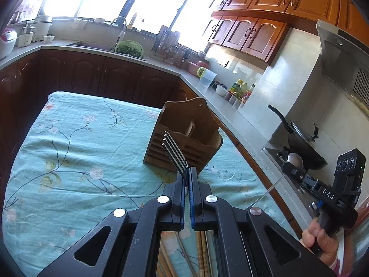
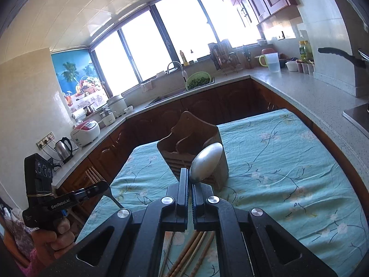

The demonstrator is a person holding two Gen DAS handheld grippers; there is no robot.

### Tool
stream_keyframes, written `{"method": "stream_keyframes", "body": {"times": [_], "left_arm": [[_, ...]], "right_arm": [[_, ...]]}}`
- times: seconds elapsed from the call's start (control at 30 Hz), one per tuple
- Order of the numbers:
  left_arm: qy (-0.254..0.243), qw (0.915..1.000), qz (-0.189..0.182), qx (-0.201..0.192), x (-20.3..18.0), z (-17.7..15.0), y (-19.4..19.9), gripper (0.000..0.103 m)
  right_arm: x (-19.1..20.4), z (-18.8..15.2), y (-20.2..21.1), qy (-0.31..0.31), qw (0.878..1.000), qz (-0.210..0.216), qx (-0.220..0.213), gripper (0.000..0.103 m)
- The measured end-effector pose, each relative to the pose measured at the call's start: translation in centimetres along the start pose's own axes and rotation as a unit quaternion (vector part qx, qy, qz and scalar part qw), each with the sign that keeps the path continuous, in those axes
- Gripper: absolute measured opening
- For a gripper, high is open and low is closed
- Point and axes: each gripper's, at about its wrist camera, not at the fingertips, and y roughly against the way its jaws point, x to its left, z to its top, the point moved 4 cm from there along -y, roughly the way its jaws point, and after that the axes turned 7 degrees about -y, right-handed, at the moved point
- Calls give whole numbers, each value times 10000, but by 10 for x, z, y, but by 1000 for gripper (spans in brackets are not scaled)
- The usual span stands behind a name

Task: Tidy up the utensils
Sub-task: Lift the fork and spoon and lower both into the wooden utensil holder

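My left gripper is shut on a metal fork, tines up and pointing toward a wooden utensil holder on the table. My right gripper is shut on a metal spoon, bowl up, in front of the same holder. The right gripper with its spoon also shows at the right of the left wrist view. The left gripper with the fork handle shows at the left of the right wrist view. Chopsticks lie on the cloth under the right gripper.
The table has a teal floral cloth. A kitchen counter runs along its right side, with a wok on the stove, jars and a jug. A sink and a green basket stand under the windows.
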Motion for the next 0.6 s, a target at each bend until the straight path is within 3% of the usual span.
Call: {"method": "stream_keyframes", "body": {"times": [0.37, 0.6], "left_arm": [[-171, 9973, 30, -707, 3, 78, -29, 1], [-398, 9947, 146, -935, 10, 111, -86, 1]], "right_arm": [[16, 69, -26, 426, 9967, -133, -676, 2], [12, 103, -71, 560, 9946, -333, -809, 2]]}}
